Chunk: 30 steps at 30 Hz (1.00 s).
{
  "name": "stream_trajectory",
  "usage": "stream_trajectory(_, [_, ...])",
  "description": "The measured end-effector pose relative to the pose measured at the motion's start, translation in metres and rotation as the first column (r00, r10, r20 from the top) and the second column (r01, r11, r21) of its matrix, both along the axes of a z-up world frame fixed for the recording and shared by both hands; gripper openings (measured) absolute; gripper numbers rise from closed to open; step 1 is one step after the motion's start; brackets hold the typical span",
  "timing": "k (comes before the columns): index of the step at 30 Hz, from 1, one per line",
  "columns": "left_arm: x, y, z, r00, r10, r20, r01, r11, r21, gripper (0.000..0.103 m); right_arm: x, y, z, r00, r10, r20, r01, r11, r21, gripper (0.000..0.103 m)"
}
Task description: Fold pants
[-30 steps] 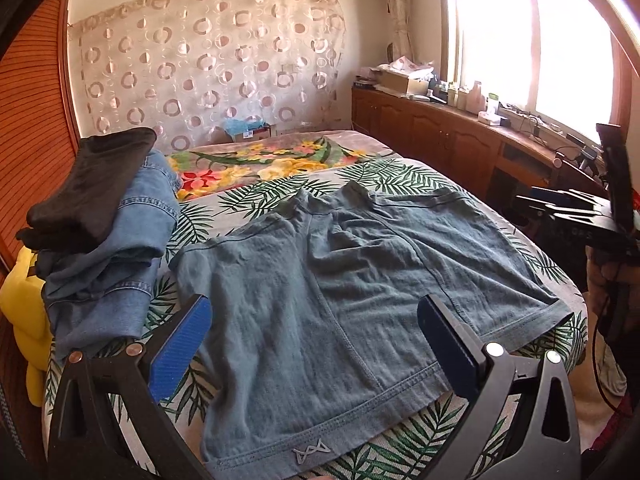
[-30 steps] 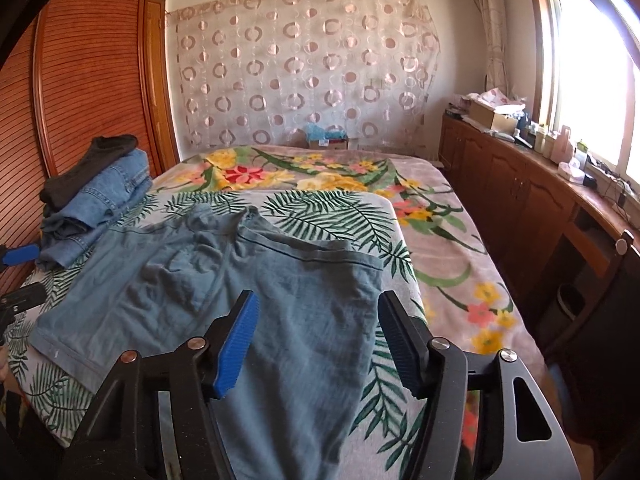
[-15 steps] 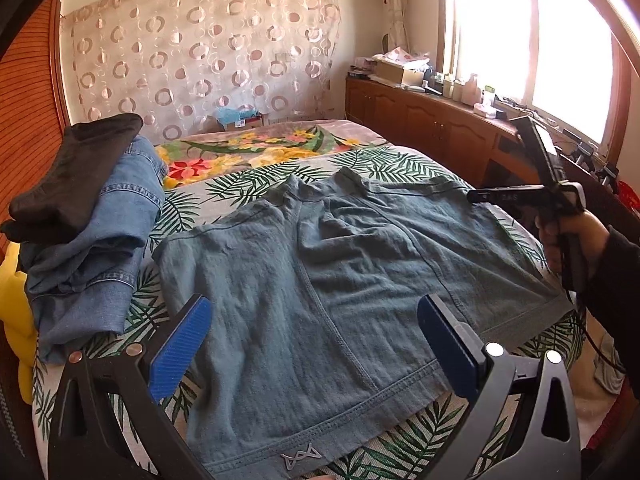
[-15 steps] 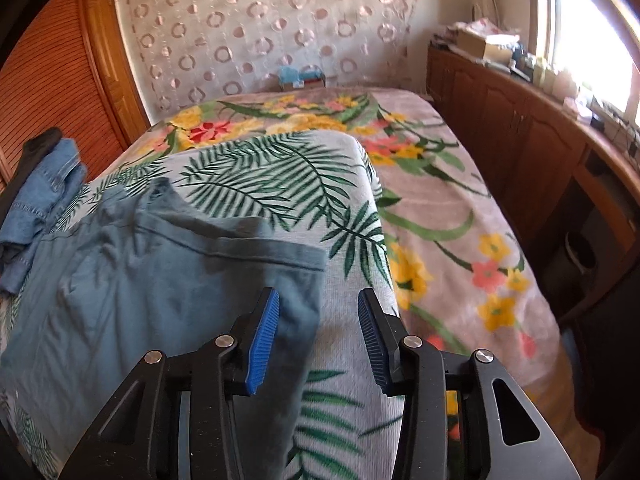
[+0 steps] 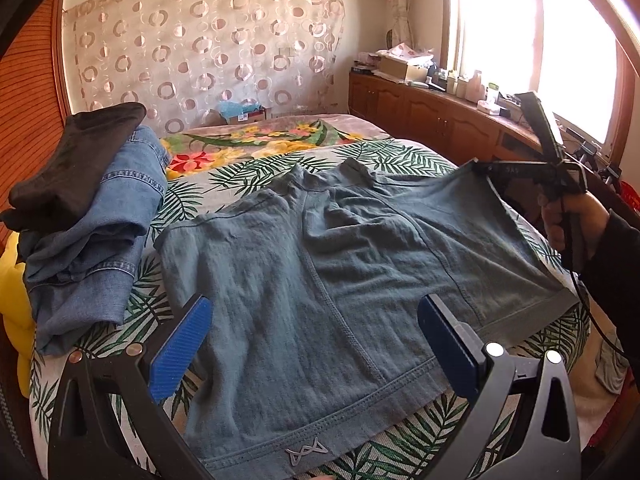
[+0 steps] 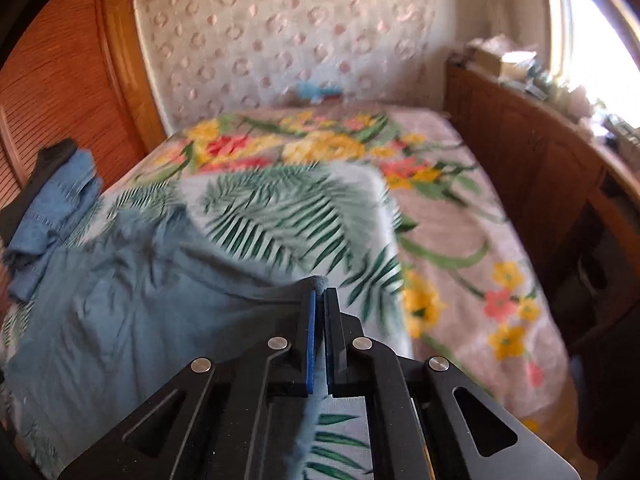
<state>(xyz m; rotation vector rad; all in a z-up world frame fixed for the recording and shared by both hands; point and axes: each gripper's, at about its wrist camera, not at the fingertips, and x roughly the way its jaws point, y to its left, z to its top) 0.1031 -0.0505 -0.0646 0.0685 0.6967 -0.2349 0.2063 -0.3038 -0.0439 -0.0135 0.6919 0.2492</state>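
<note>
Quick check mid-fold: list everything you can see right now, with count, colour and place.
shorts: one, grey-blue, spread on the bed, one corner lifted
bedspread: one, leaf and flower print
folded clothes: one pile, denim with black on top, beside the shorts
curtain: one, pale with circles, far wall
cabinet: one, brown, cluttered, under the window
left gripper: open above the waistband
right gripper: shut on the shorts' corner
hand: one, holding the right gripper

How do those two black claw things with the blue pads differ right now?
The left gripper stands wide open and holds nothing; the right gripper is clamped shut on a corner of the grey-blue shorts. The left hangs over the waistband; the right lifts its corner off the bed. Both have black frames and blue pads.
</note>
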Motion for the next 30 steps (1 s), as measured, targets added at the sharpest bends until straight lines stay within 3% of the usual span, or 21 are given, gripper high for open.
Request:
stream_trajectory(2, [0.000,0.001,0.000,1.000,0.002,-0.001,-0.002,1.000,-0.002,0.103,-0.017,-0.004,0.017,0.997,-0.042,0.058,0.043,0.999,-0.031,0.003])
stream_trajectory(6, [0.000,0.001,0.000,1.000,0.003,-0.002,-0.003,1.000,-0.004,0.103,-0.035,-0.006,0.021,0.996,-0.063,0.062,0.067,0.995,-0.075,0.006])
stream_trajectory(8, [0.001,0.002,0.000,1.000,0.004,-0.005,-0.004,1.000,-0.005,0.103,-0.041,-0.007,0.018,0.994,-0.100,0.034,0.103,0.987,-0.122,0.030])
stream_trajectory(10, [-0.001,0.003,-0.001,1.000,0.005,-0.006,-0.005,1.000,-0.003,0.103,-0.047,-0.009,0.016,0.994,-0.109,0.019,0.111,0.986,-0.126,0.039])
stream_trajectory(17, [-0.003,0.005,-0.004,1.000,0.007,-0.017,-0.007,1.000,-0.006,0.103,-0.060,-0.016,0.035,0.995,-0.086,-0.040,0.082,0.991,-0.103,0.040])
stream_trajectory(22, [-0.007,0.009,-0.007,1.000,0.013,-0.023,-0.013,1.000,0.000,0.103,-0.067,-0.017,0.049,0.999,-0.047,-0.028,0.045,0.997,-0.066,0.040])
stream_trajectory(30, [-0.014,0.025,-0.011,0.998,0.042,-0.039,-0.042,0.999,-0.001,0.103,-0.103,-0.004,0.038,0.999,0.033,-0.029,-0.035,0.999,-0.042,0.040])
